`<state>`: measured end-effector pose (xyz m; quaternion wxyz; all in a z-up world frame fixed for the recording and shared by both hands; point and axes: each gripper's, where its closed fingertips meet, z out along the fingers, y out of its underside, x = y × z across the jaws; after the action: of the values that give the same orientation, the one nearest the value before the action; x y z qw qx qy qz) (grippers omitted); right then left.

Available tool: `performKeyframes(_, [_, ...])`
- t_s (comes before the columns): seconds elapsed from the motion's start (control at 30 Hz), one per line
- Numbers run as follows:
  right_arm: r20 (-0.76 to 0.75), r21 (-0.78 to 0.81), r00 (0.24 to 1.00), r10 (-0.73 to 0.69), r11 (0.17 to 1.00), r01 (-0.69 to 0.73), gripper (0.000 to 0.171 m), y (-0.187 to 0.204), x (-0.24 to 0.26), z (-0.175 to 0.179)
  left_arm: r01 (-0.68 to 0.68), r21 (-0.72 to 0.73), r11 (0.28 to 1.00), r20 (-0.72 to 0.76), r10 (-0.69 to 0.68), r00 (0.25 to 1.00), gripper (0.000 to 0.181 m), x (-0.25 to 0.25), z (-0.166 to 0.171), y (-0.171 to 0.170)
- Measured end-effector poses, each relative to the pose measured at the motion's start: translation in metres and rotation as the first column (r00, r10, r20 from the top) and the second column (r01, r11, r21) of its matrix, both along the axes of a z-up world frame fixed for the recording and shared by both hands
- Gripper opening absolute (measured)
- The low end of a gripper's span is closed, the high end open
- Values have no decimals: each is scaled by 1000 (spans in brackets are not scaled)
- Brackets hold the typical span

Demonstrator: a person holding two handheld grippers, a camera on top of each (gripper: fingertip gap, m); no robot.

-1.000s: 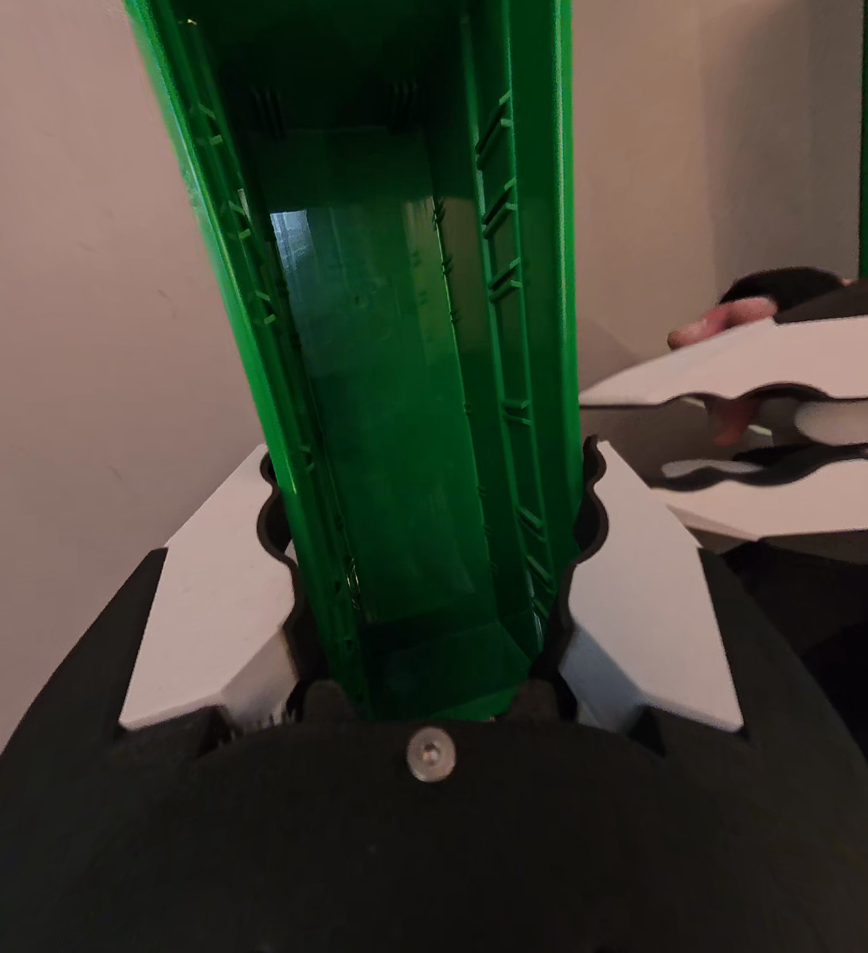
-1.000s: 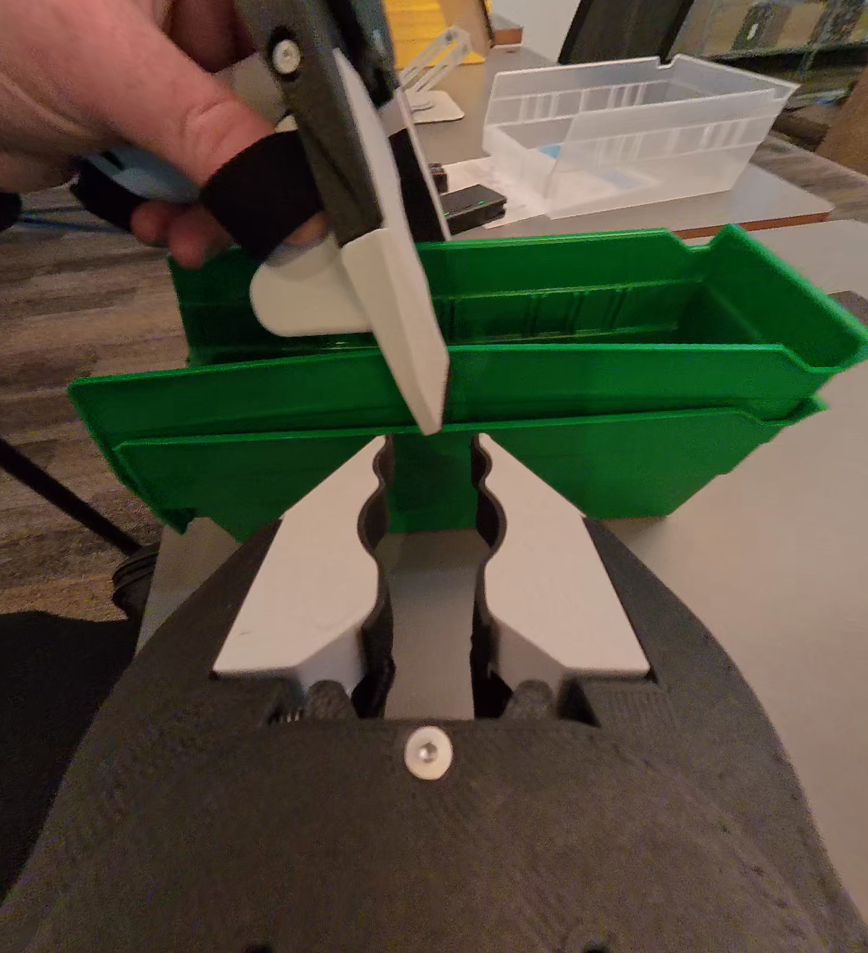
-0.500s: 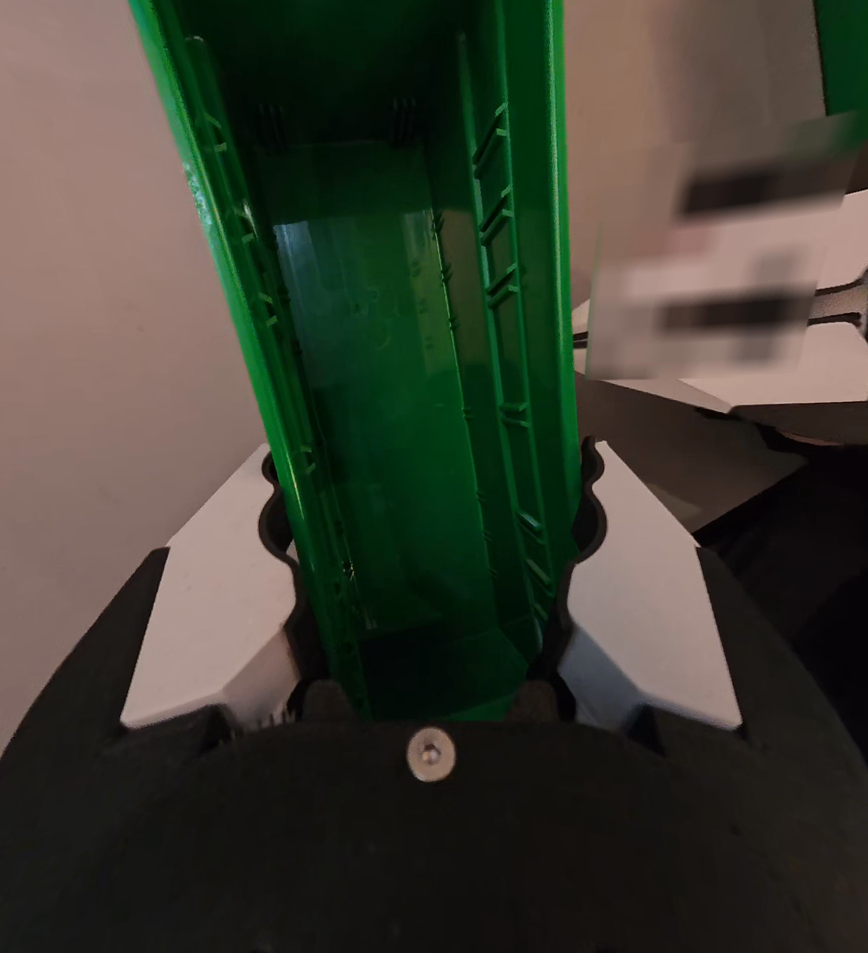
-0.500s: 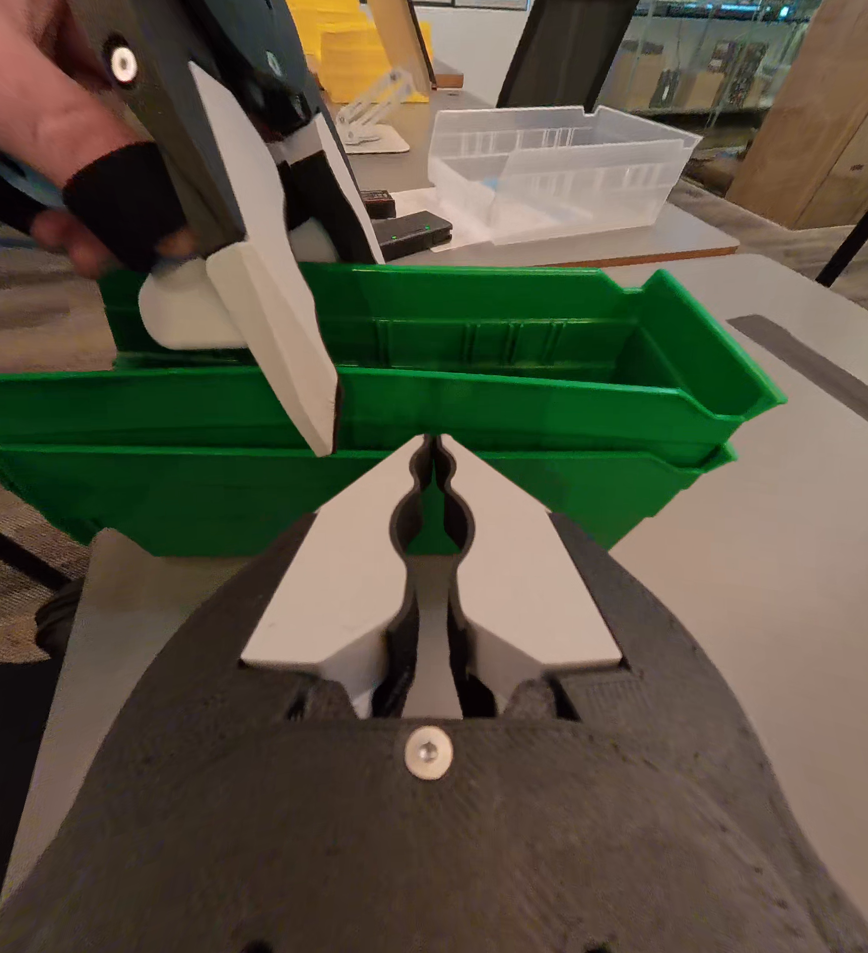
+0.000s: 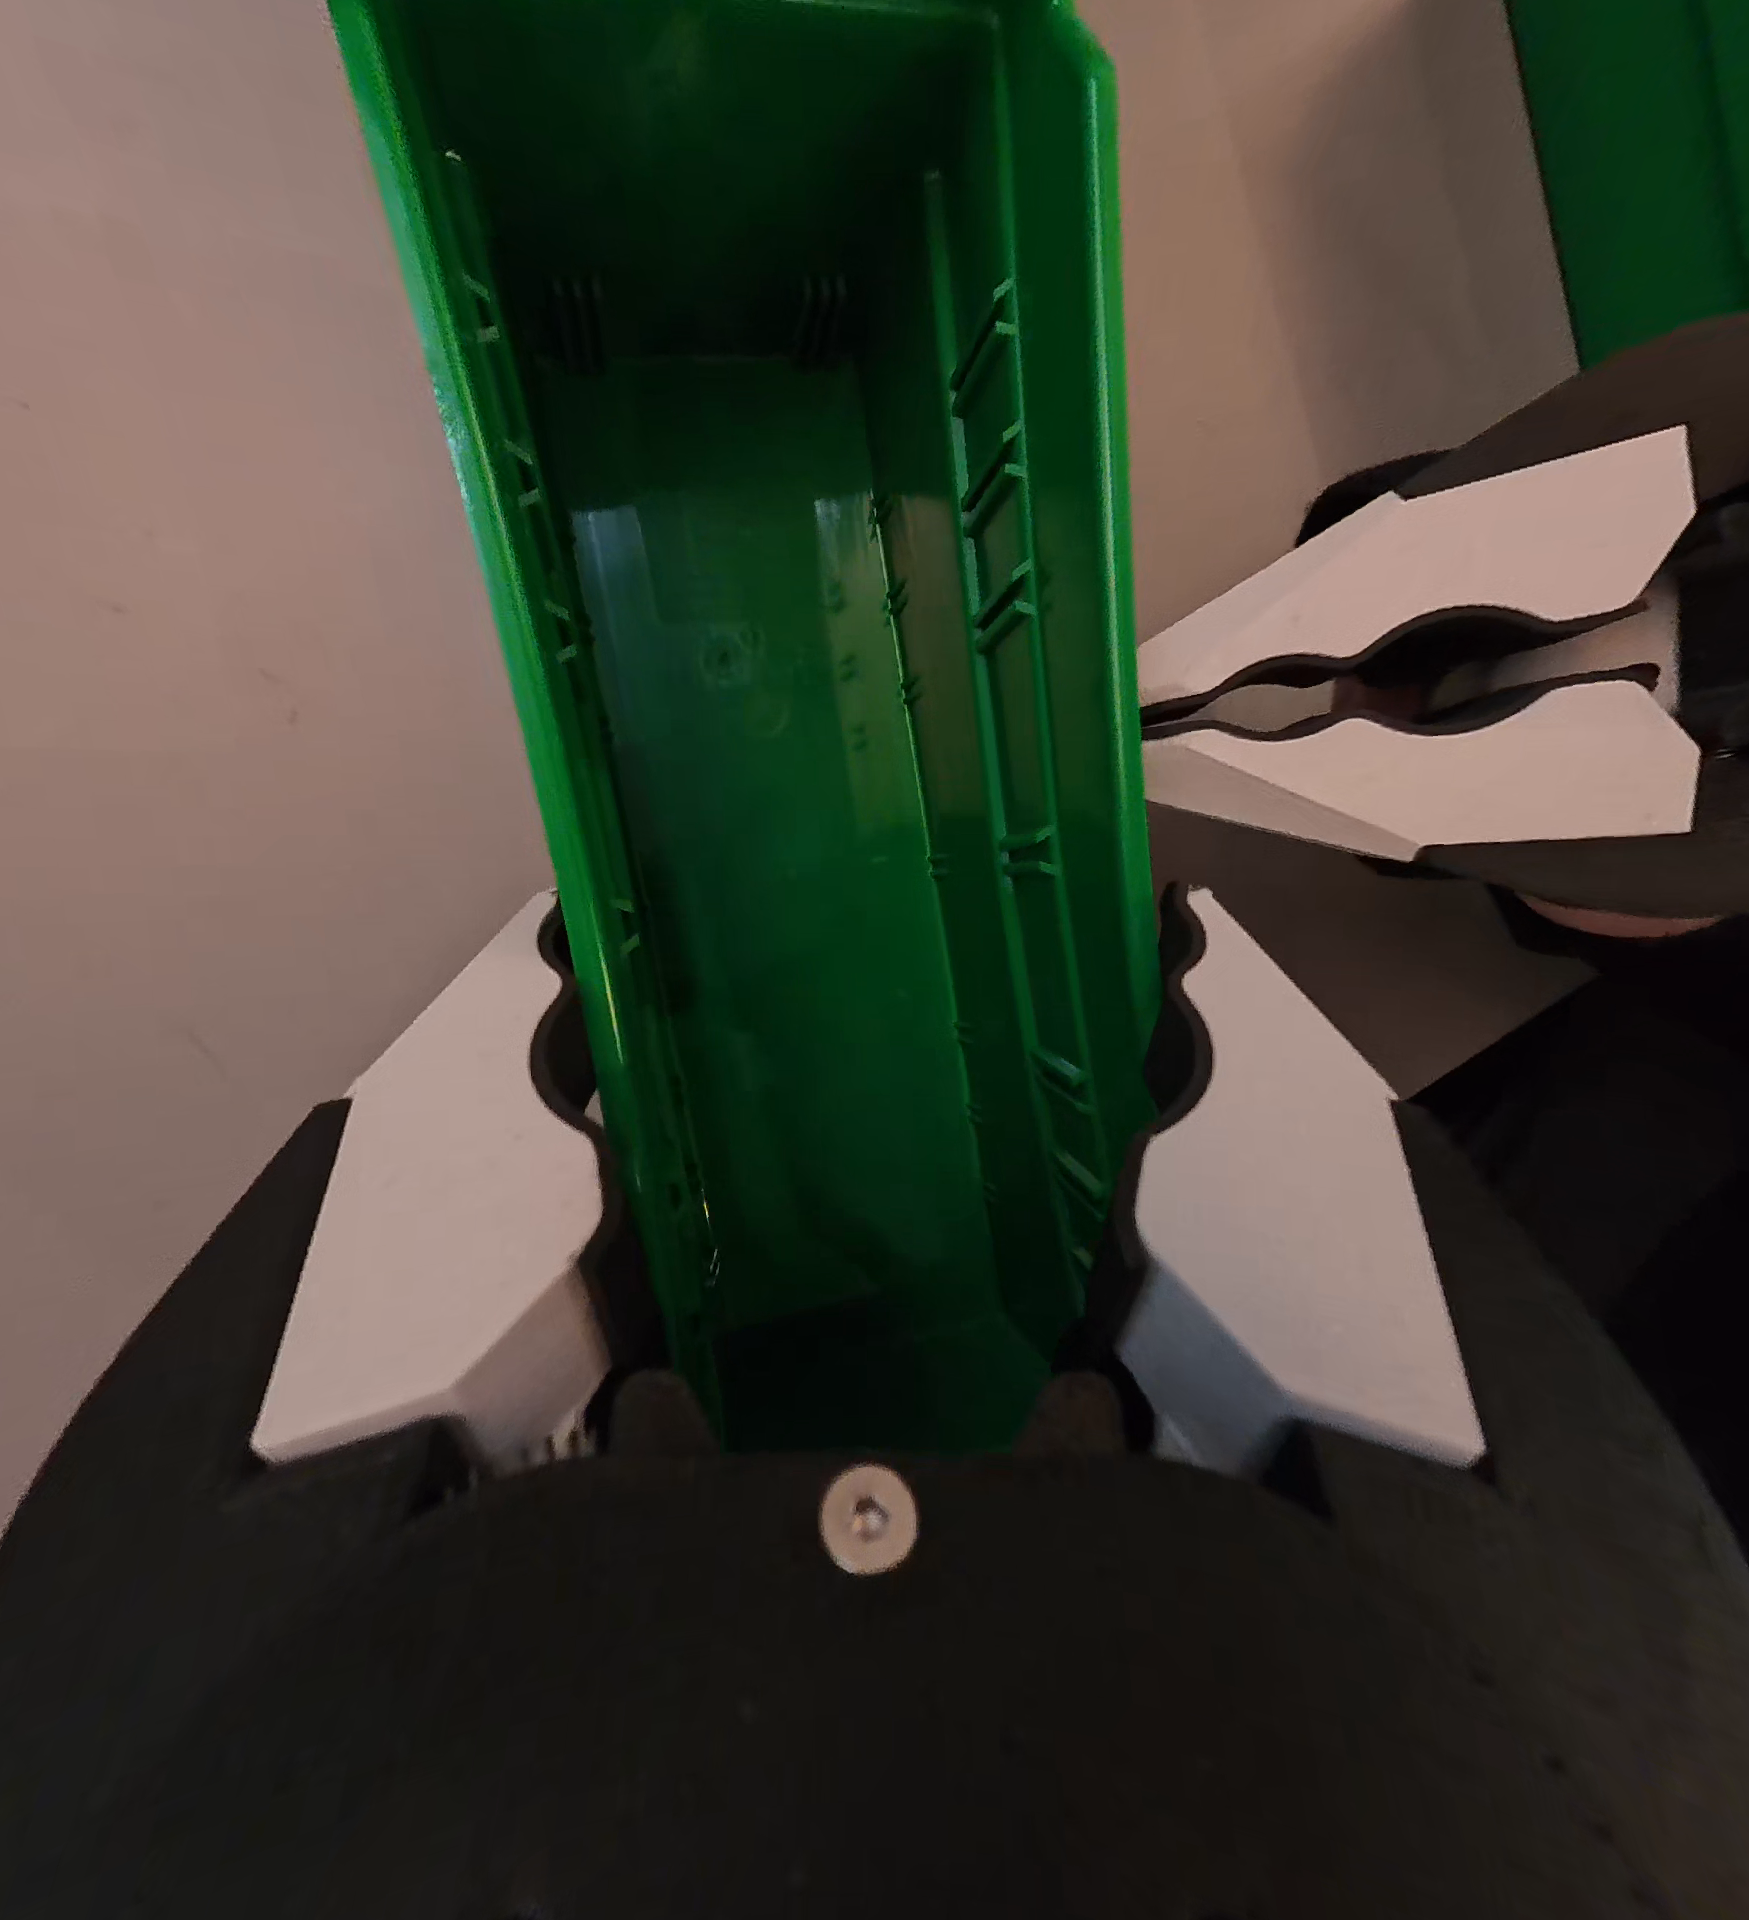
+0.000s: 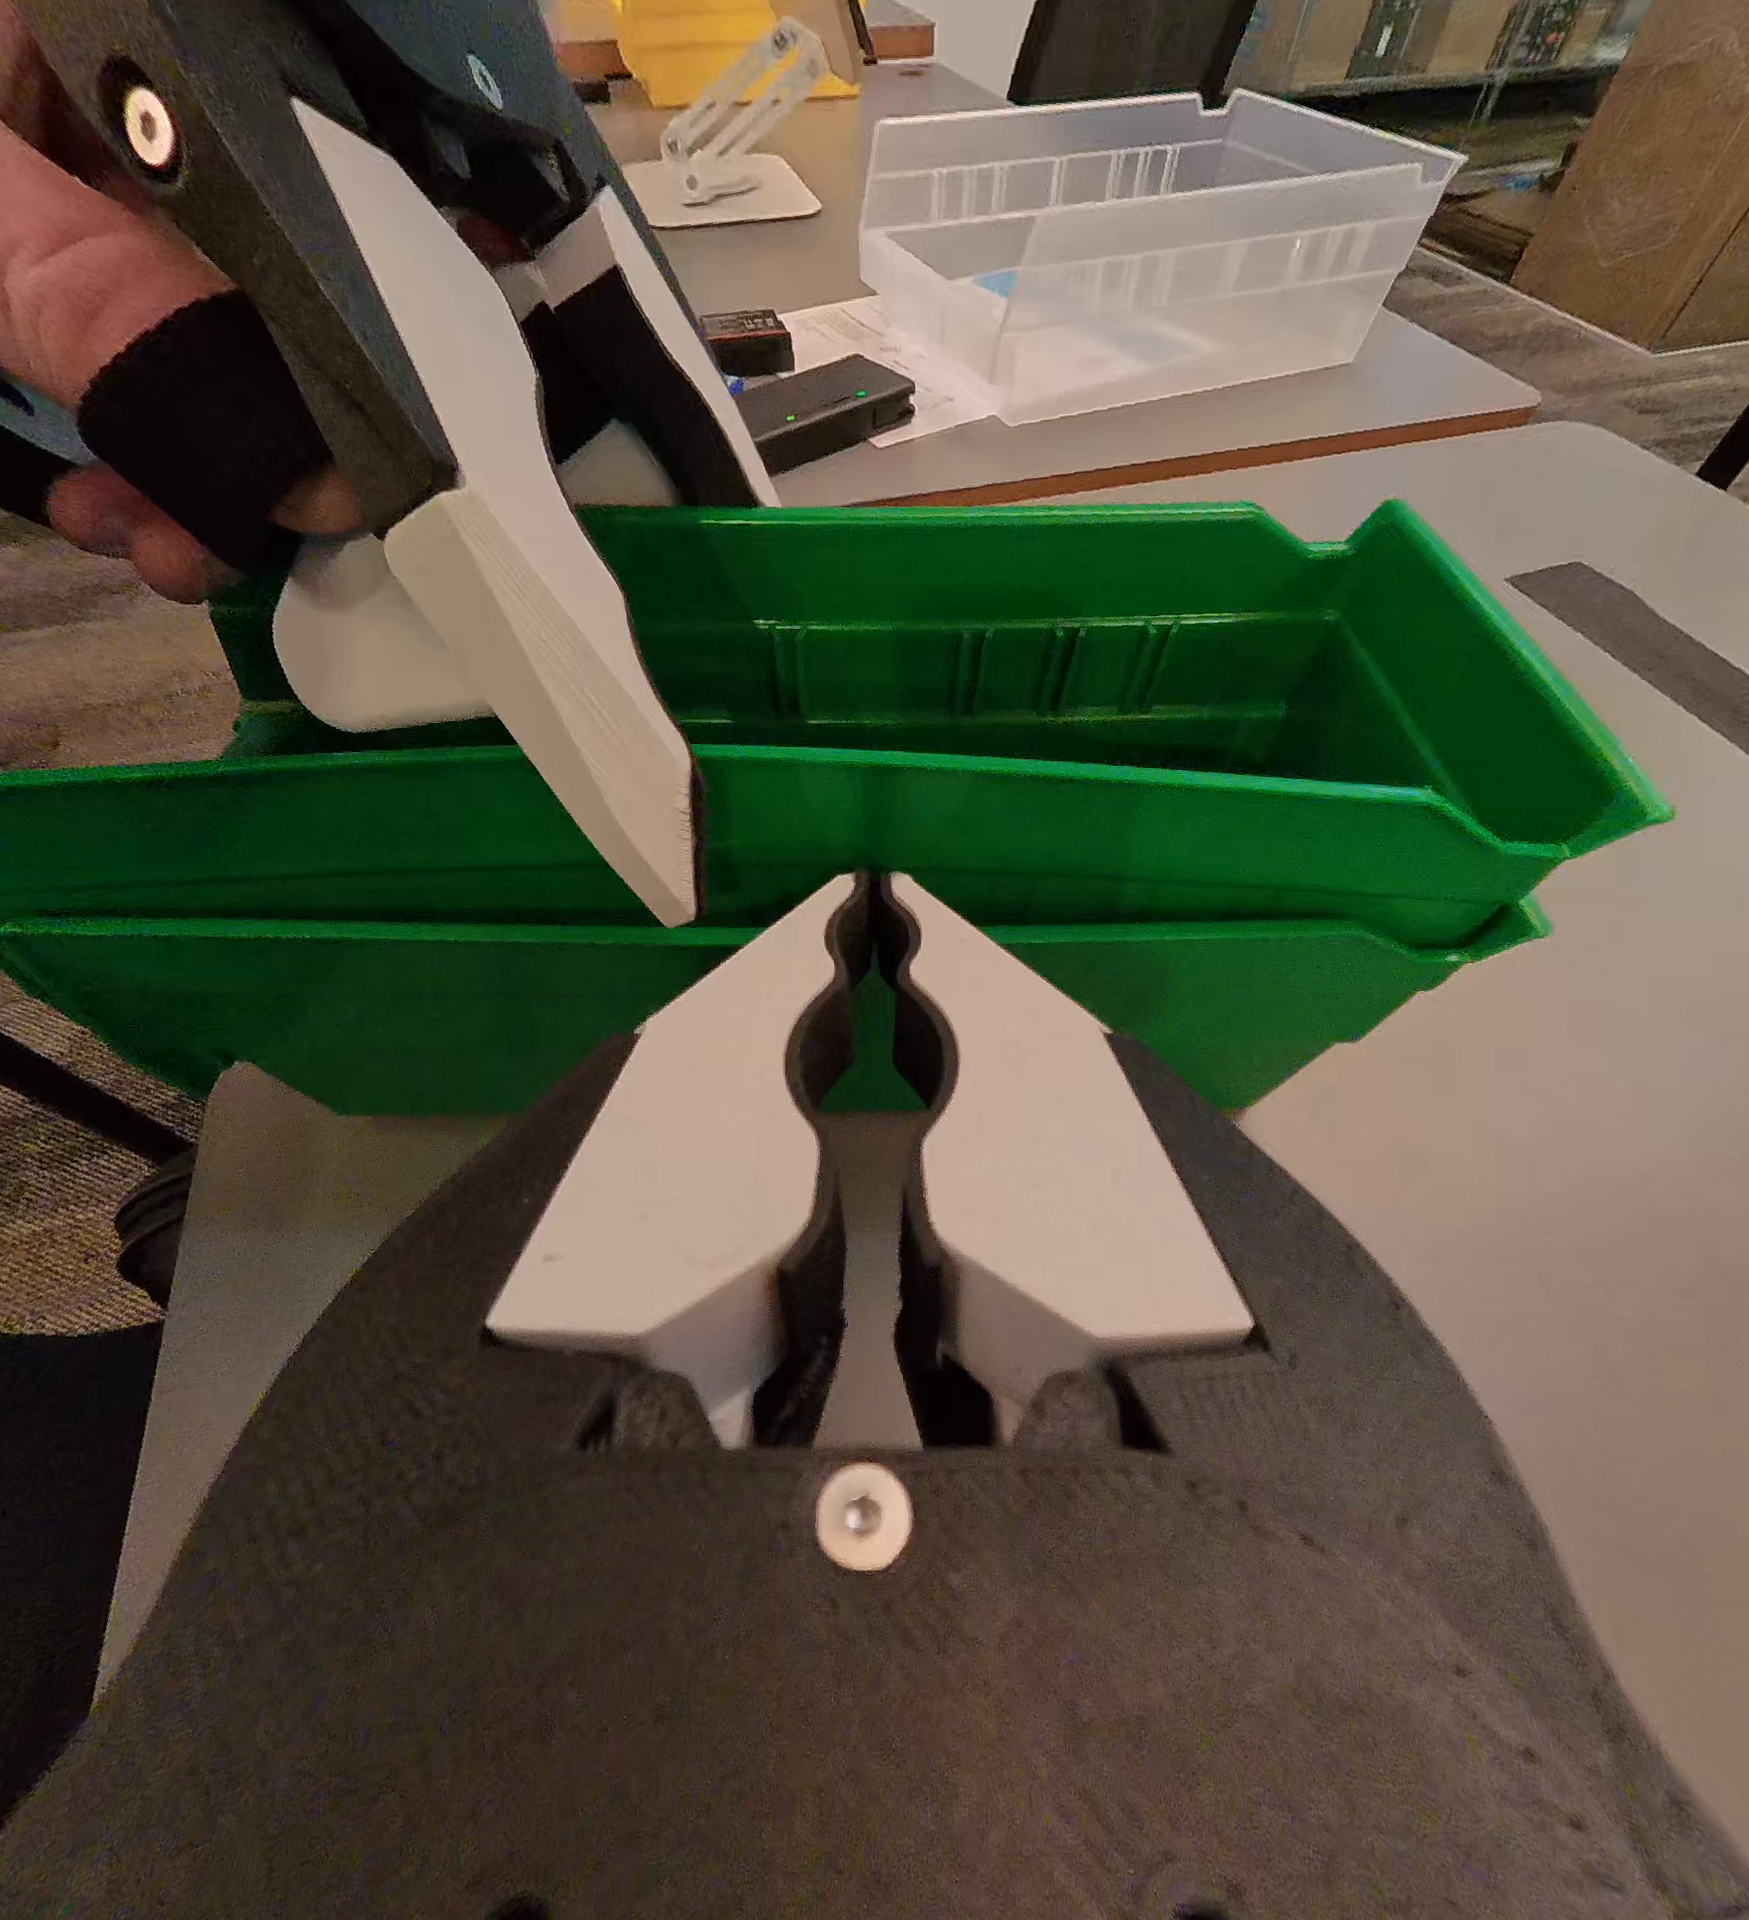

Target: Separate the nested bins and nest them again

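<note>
The left gripper [image 5: 865,1039] has its jaws spread wide, clamped across the full width of the upper green bin [image 6: 1057,665], which sits partly nested in the lower green bin [image 6: 382,1008] on the table [image 6: 1472,1299]. The right gripper [image 6: 875,894] is pinched nearly closed, tips at the lower bin's near rim; can't tell if it's actually gripping.

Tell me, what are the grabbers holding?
Left gripper clamps the upper green bin across both long walls. Right gripper is shut, seemingly on nothing.

No legible writing on any surface in view.
</note>
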<state>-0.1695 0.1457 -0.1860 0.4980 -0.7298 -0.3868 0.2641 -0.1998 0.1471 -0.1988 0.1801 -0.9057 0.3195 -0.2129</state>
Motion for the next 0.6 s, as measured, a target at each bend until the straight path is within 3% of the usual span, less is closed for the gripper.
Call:
performKeyframes(0.3, [-60,-51,998,4,999,-8,0,0,0,3,15,27,1000,28,-15,999,106,1,2,2])
performKeyframes(0.6, [7,-7,1000,-27,1000,27,0,-2,9,1,132,87,987,-82,-125,989,110,-1,4,-4])
